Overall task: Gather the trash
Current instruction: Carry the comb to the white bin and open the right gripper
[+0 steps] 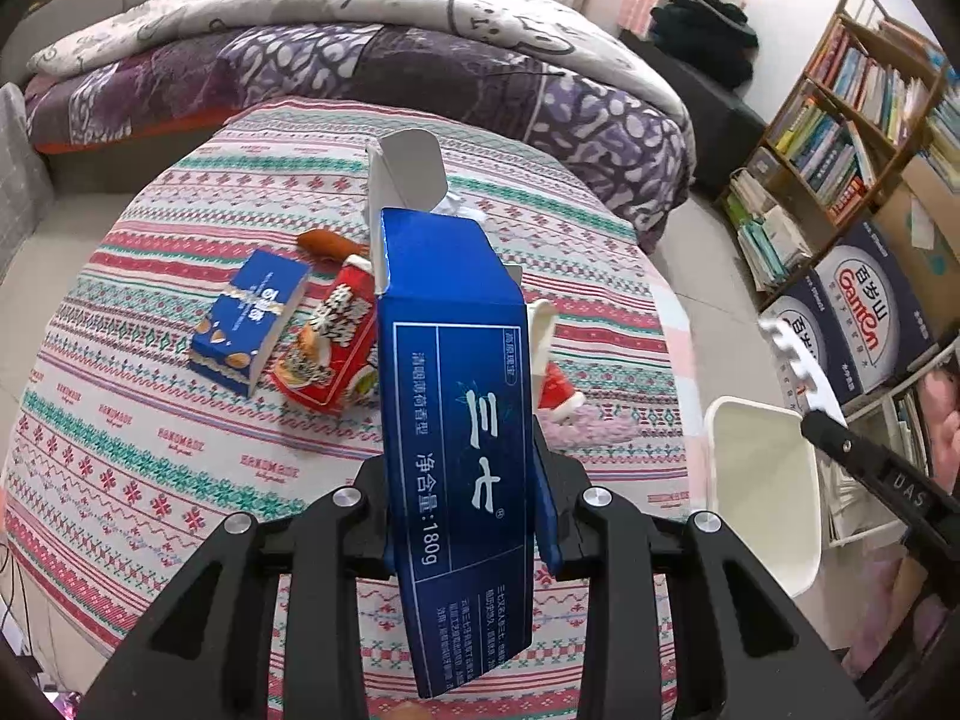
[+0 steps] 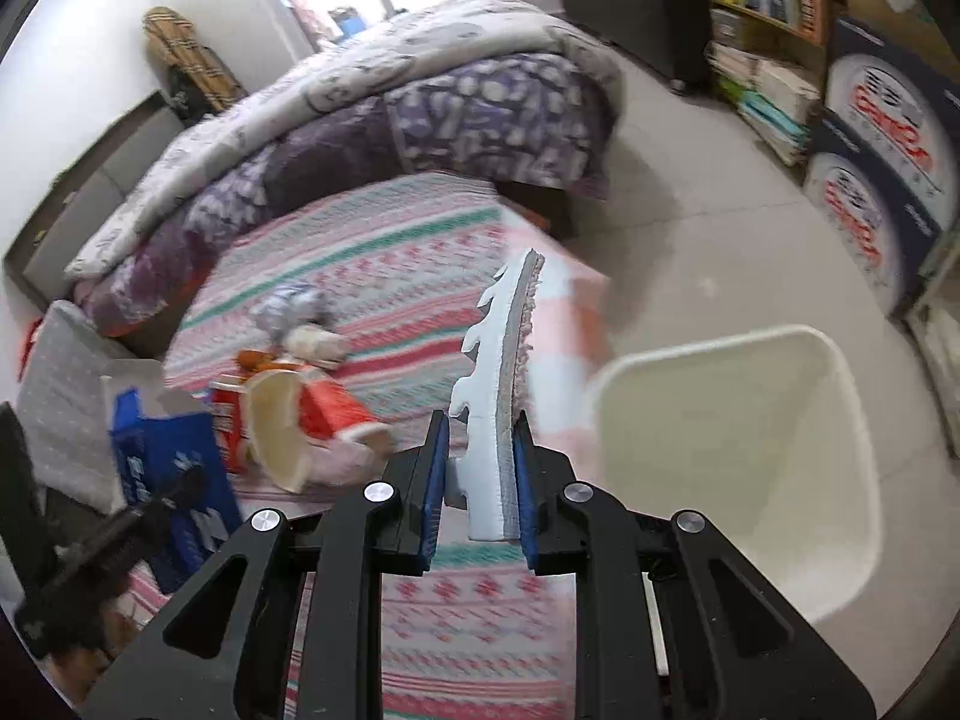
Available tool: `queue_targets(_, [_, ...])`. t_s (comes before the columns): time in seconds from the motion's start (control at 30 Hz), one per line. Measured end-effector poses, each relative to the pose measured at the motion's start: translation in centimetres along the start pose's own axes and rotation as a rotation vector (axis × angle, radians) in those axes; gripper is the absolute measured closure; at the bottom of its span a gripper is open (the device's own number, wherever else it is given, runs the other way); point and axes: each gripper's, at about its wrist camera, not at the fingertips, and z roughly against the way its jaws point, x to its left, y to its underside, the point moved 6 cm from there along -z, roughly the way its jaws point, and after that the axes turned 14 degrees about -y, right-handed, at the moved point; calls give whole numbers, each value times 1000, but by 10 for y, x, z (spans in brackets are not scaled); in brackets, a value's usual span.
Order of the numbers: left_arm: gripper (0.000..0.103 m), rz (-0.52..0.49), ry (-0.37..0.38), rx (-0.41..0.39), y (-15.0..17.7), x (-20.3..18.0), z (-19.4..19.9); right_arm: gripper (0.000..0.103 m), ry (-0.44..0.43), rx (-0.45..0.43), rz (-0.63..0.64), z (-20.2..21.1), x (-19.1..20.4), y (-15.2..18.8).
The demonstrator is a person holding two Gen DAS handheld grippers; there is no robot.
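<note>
My left gripper (image 1: 465, 516) is shut on a long blue toothpaste box (image 1: 456, 396) with an open flap, held above the patterned round table (image 1: 150, 450). My right gripper (image 2: 480, 480) is shut on a white foam mat piece (image 2: 495, 396) with a toothed edge; it also shows in the left wrist view (image 1: 798, 366) over the white trash bin (image 1: 762, 492). The bin (image 2: 732, 468) stands on the floor right of the table. A small blue snack box (image 1: 252, 318), a red snack box (image 1: 330, 348) and a Santa doll (image 2: 318, 408) lie on the table.
A bed with a purple quilt (image 1: 360, 60) stands behind the table. A bookshelf (image 1: 840, 138) and blue Ganten cartons (image 1: 864, 312) line the right wall. An orange wrapper (image 1: 327, 243) and crumpled paper (image 2: 294, 306) also lie on the table.
</note>
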Motion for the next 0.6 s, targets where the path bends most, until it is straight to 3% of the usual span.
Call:
queue_targets(0.3, [71,-55,49,-20,4,-38,4,77,161,-5,-82,19,-70,10])
queue_targets(0.43, [70,-104,88,-29,10,-68,7,34,186,-24,-140,32,-92,16])
queue_targets(0.53, [70,-146,115,-34,16,-93,9,21,207,-69,-175,44,-106,14])
queue_targets(0.6, [70,-168,128,-35,20,-106,10,18,230,-98,-189,52,-116,11])
